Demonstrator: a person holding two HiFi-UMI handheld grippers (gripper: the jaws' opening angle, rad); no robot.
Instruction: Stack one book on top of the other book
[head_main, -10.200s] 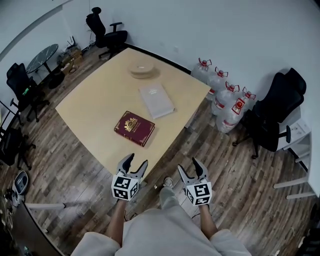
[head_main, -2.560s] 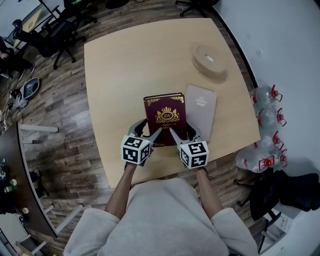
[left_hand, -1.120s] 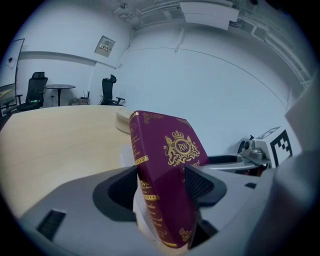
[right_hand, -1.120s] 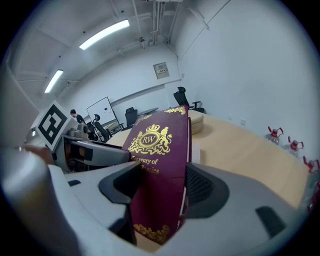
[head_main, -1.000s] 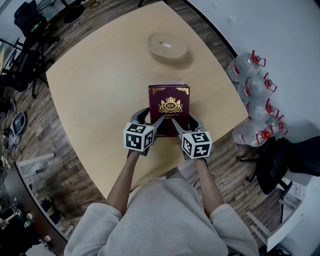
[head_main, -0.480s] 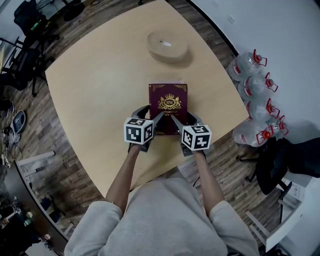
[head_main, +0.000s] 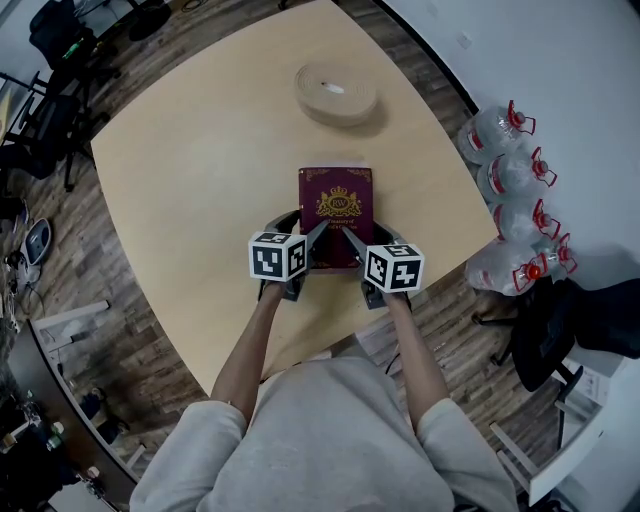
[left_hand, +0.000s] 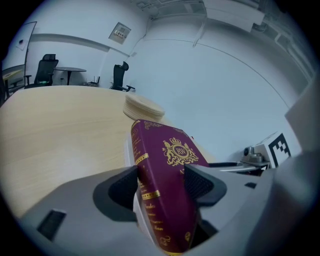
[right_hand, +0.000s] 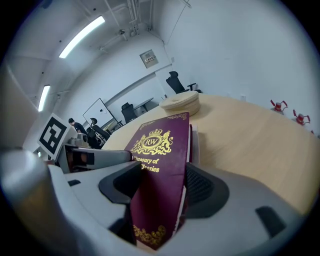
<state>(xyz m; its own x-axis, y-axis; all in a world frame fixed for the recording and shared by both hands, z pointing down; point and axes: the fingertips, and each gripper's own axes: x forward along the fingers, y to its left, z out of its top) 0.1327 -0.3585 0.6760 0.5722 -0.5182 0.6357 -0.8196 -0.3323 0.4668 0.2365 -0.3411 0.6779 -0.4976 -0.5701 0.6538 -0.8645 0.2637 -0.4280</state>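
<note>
Pale wooden counter (head_main: 200, 150), square with rounded corners, on a plank floor; white wall behind.

1. Office chairs (head_main: 50, 30), black, far left, well away from the counter.
2. Left claw (head_main: 297, 228): clamped on the near left corner of the maroon book, one pad under the spine side and the other on the cover.
3. Maroon book (head_main: 337, 215): hardback with a gilt crest, near the middle of the counter towards the person's edge, held at its near end by both claws. Compared with a second ago it has come down and sits smaller in the head view.
4. Grey book (left_hand: 128, 149): hidden under the maroon one from above. Only a pale strip beside the spine shows, probably its edge.
5. Round pale-wood disc (head_main: 336, 92): beyond the books, apart from them.
6. Right claw (head_main: 368, 238): closed on the near right corner of the same book, jaws spread to its thickness.
7. Water bottles (head_main: 510, 170): a row on the floor, far right.

Status: stack appears all but made; whether the upper book rests fully cannot be told. Release and withdrawal are left.
</note>
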